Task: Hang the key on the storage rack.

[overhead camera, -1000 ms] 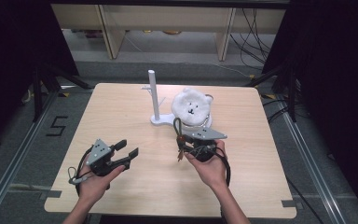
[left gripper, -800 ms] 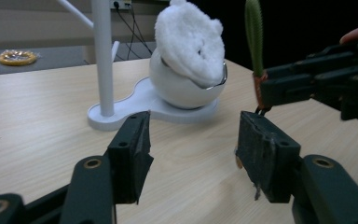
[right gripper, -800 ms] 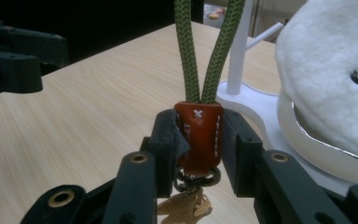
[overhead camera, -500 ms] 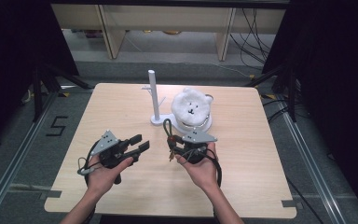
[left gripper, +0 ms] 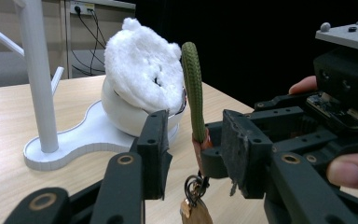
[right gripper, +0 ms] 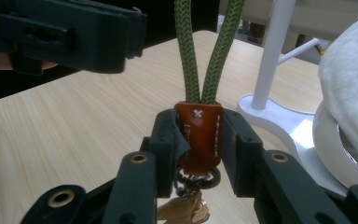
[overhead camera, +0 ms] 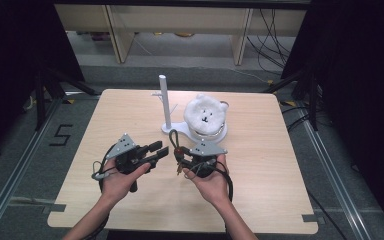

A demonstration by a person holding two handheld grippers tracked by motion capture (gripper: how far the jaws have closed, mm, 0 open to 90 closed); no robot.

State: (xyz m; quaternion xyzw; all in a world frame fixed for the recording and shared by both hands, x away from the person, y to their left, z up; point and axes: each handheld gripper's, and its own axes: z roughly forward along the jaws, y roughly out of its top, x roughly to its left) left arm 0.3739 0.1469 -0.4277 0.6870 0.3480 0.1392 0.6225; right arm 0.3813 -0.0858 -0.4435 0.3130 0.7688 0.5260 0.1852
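Holding the keychain by its leather tab, right gripper is clamped just before the white stand; left gripper w/ jaws apart beside it. Hanging looks undone.

You see the tabletop evenly lit from above, with soft, short shadows and deep black at both sides of the high view. In your gripper views the near black fingers are slightly blurred, and the white plush is nearly blown out.
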